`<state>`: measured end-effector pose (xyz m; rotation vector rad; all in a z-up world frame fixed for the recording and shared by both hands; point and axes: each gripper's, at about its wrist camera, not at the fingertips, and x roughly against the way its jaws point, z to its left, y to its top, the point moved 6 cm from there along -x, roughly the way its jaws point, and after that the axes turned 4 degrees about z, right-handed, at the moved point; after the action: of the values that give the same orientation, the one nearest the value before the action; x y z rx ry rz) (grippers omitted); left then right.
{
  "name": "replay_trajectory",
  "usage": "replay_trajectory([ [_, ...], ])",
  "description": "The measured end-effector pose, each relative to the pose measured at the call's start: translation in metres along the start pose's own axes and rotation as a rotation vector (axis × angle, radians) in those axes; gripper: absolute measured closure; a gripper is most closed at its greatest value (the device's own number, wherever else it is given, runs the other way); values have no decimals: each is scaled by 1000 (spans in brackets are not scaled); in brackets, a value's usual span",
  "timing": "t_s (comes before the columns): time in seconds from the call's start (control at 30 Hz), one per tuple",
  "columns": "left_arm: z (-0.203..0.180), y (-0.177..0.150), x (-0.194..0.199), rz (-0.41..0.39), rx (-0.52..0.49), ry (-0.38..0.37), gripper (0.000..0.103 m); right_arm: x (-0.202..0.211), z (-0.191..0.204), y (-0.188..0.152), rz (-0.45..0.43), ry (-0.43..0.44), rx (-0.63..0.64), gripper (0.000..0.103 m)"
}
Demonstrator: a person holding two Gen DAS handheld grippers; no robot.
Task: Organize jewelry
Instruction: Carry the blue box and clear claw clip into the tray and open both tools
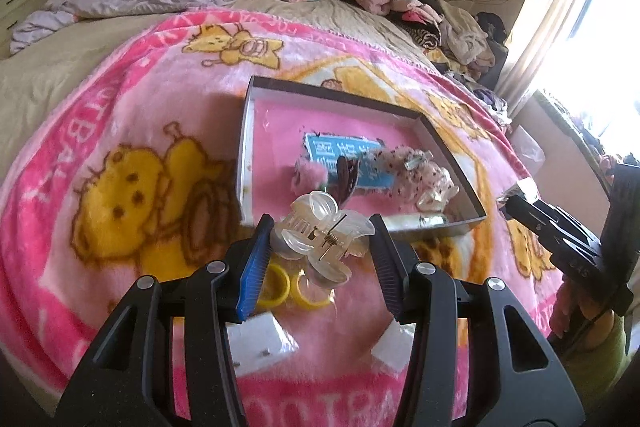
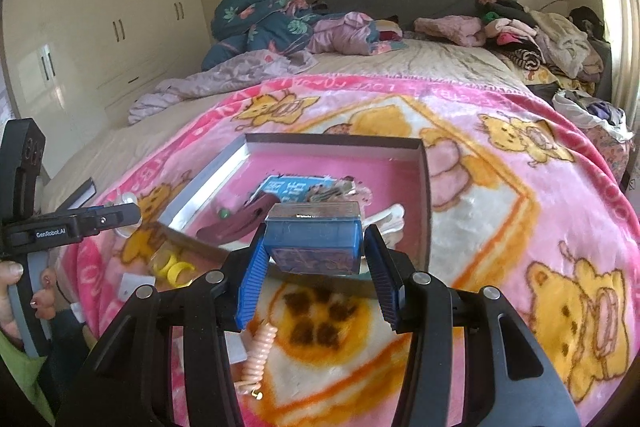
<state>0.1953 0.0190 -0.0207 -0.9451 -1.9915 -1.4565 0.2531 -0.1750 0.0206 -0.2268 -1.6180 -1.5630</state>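
Observation:
My left gripper point(image 1: 318, 241) is shut on a clear plastic hair claw point(image 1: 320, 235) and holds it just before the near wall of a shallow pink-lined box point(image 1: 250, 123). The box holds a blue card point(image 1: 340, 157), a brown clip point(image 1: 346, 179), a pink fluffy piece point(image 1: 308, 175) and a dotted lace bow point(image 1: 416, 171). My right gripper point(image 2: 314, 251) is shut on a small blue box point(image 2: 314, 239) at the near edge of the pink-lined box point(image 2: 426, 195). Two yellow rings point(image 1: 292, 289) lie on the blanket under the left gripper, and show in the right wrist view point(image 2: 174, 267).
All lies on a pink cartoon blanket point(image 1: 132, 115) over a bed. A peach coiled hair tie point(image 2: 258, 355) and white cards point(image 1: 260, 347) lie near me. Piled clothes point(image 2: 532, 39) and bedding point(image 2: 264, 23) sit at the far end. Wardrobes point(image 2: 100, 19) stand left.

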Motion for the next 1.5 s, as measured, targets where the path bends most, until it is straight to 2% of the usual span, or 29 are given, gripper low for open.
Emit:
replay_trajectory([
  [0.5, -12, 44, -18, 7, -34, 5, 63, -4, -28, 21, -29, -72, -43, 57],
  [0.87, -2, 66, -49, 34, -30, 34, 63, -26, -44, 26, -2, -91, -71, 57],
  [1.17, 8, 65, -81, 79, -23, 58, 63, -47, -50, 21, 31, -84, -77, 57],
  [1.5, 14, 58, -109, 127, -20, 82, 63, -67, -55, 2, 89, -70, -92, 57],
])
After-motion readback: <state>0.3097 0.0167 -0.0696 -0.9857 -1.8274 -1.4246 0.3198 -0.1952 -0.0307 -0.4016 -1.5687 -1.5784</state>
